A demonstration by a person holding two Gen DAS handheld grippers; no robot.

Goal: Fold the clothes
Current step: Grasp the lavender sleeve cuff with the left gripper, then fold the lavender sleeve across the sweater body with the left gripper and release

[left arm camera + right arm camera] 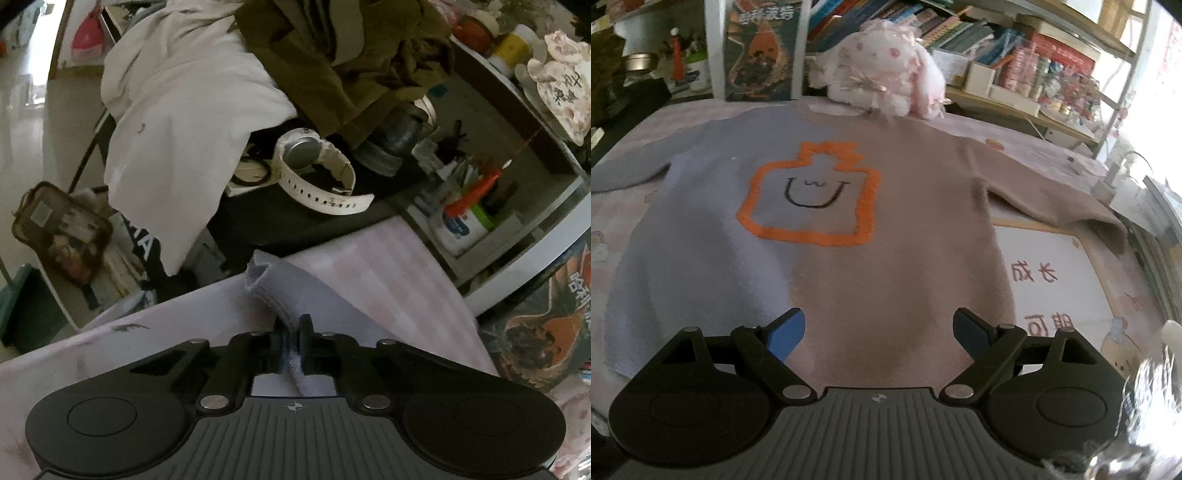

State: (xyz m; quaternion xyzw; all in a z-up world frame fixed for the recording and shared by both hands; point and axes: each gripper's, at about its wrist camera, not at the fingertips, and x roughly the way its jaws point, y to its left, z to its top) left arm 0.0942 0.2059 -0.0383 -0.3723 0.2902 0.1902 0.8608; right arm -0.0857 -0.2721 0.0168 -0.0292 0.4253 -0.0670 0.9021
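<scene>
A knit sweater (849, 266) lies flat, front up, on a pink patterned cover (613, 236). Its left half is lavender and its right half tan, with an orange bottle outline and a smiling face on the chest. Both sleeves are spread out to the sides. My right gripper (879, 332) hovers over the hem, open, with nothing between its blue pads. In the left wrist view, my left gripper (291, 332) is shut on the lavender sleeve (266, 280) near its cuff. The knit is pinched between the fingers and the cuff end sticks up beyond them.
A pink plush toy (886, 77) and an upright book (762, 48) sit beyond the collar, with crowded shelves (1034, 55) behind. A white card with characters (1045, 273) lies right of the sweater. Past the cover's edge are a white watch (317, 173), a white garment (177, 110) and olive clothes (332, 55).
</scene>
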